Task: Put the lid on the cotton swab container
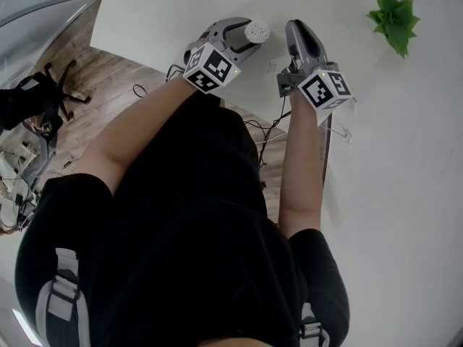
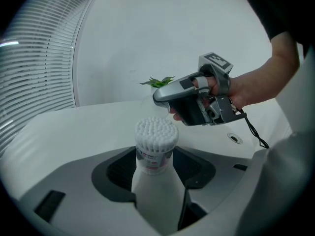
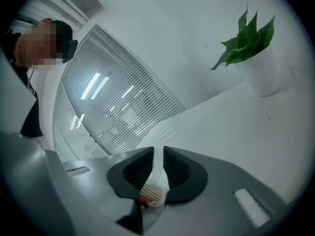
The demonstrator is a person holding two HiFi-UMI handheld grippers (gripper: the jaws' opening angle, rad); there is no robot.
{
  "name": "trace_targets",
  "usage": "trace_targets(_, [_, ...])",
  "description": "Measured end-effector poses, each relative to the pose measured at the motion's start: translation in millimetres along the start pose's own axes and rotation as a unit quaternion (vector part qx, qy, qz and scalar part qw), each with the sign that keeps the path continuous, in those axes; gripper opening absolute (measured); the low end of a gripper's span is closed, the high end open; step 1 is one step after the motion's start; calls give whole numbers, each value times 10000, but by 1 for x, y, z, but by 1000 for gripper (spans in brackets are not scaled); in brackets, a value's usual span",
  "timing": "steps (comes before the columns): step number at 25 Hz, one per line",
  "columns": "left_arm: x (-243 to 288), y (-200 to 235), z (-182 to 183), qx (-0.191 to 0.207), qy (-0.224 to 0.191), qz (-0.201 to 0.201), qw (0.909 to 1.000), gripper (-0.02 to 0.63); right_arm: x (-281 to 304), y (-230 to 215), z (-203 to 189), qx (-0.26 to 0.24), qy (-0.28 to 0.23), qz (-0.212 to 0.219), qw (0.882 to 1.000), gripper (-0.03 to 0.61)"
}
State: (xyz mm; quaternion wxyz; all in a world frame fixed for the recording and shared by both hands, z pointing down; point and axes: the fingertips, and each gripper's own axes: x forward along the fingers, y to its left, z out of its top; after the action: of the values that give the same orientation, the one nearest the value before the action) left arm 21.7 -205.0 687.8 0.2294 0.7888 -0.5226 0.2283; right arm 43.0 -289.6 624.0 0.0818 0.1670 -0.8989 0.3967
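Obs., standing by: both claws are up off the counter (image 1: 166,13), over its near edge, just in front of the person.

L: left claw (image 1: 242,38) is spread fairly wide but pinching the cotton swab container (image 2: 155,146) by its lower body. The container is upright with its mouth up. Prob. held this way so the top stays free and steady for capping.

R: right claw (image 1: 298,31) is pressed nearly together on the lid (image 3: 156,181), gripped edge-on between the pads. It sits just beside the container on the side toward the plant (image 1: 394,16), about level with the swab tips. Looks like staging before the cap goes over (my read, not seen).

Container: white body, reddish label band under the rim, packed full w/ white swab heads standing in a dome. No cap on yet.

Lid: clear thin plastic, hard to make out. There's a bit of red/yellow print at the low end. Can't tell its orientation.
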Motion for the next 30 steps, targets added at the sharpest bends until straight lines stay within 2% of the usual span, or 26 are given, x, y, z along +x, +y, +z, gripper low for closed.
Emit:
trace_targets(14, [0,1,0,22,-19,42,10000,241,-10,27,1,-439,-81,349,9984,71])
trace_targets(16, [0,0,0,7,-23,52,10000,241,-10,36,1,-507,-94,448,9977,92])
trace_targets(24, [1,1,2,4,-57,97,9999,241,-9,53,-9,-697,33,610,9957,115])
trace_targets(30, [0,0,1,10,-70,131,9999,241,-9,63,-20,-1035,228,669,9921,123])
